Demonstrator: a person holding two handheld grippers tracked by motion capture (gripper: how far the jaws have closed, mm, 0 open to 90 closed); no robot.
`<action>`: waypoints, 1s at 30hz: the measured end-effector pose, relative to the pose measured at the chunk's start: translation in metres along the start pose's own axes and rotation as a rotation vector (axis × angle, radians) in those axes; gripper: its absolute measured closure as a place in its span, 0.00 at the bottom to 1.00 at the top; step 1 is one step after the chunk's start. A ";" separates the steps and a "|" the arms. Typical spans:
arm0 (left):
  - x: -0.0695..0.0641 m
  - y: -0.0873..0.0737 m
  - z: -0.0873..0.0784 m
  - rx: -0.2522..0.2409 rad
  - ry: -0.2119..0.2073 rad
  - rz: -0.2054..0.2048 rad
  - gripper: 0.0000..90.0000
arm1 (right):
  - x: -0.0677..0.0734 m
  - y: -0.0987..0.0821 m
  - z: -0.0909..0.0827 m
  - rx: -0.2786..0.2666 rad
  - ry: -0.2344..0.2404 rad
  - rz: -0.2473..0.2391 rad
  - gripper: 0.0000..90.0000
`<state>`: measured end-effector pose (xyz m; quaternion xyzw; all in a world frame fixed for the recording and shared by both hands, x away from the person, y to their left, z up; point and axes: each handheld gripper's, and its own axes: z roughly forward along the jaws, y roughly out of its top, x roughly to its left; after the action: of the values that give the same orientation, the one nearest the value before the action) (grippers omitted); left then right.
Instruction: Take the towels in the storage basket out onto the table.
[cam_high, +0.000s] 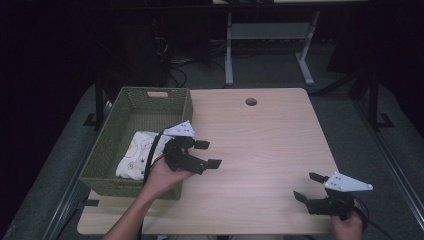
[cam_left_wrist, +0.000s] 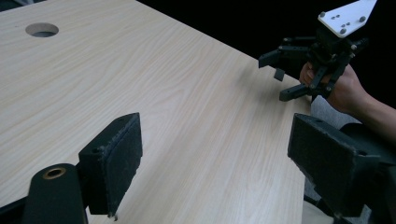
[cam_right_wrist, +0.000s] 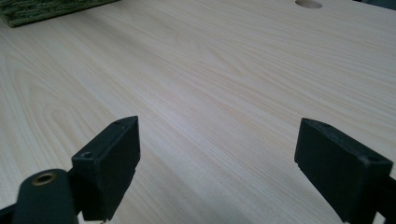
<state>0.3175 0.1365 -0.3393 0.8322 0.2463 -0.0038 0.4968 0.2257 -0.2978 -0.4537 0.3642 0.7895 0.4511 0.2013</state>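
Both pairs of jaws stand wide apart and hold nothing. The left gripper (cam_high: 207, 154) hovers just beside the green woven basket (cam_high: 112, 145), where a white patterned cloth (cam_high: 136, 152) lies. The right gripper (cam_high: 309, 186) is near the front right edge of the light wooden table (cam_high: 265, 135).

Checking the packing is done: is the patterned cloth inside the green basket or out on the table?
Inside. The cloth lies folded on the floor of the basket, within its walls.

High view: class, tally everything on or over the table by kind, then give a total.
Green woven basket: 1
Patterned white cloth in the basket: 1
Hand-held claws, left and right, both open: 2
Total: 4
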 end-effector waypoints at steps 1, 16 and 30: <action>0.001 0.001 -0.003 0.002 0.002 0.001 0.19 | 0.000 0.000 0.000 0.000 0.000 0.001 0.16; 0.027 0.002 -0.032 0.052 0.002 -0.045 0.19 | -0.001 0.000 0.000 0.005 0.002 0.000 0.16; 0.057 -0.008 -0.065 0.059 0.036 -0.099 0.19 | -0.002 0.000 0.001 0.011 -0.002 0.007 0.16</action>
<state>0.3493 0.2167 -0.3269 0.8332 0.2958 -0.0205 0.4668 0.2273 -0.2985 -0.4540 0.3682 0.7906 0.4472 0.1984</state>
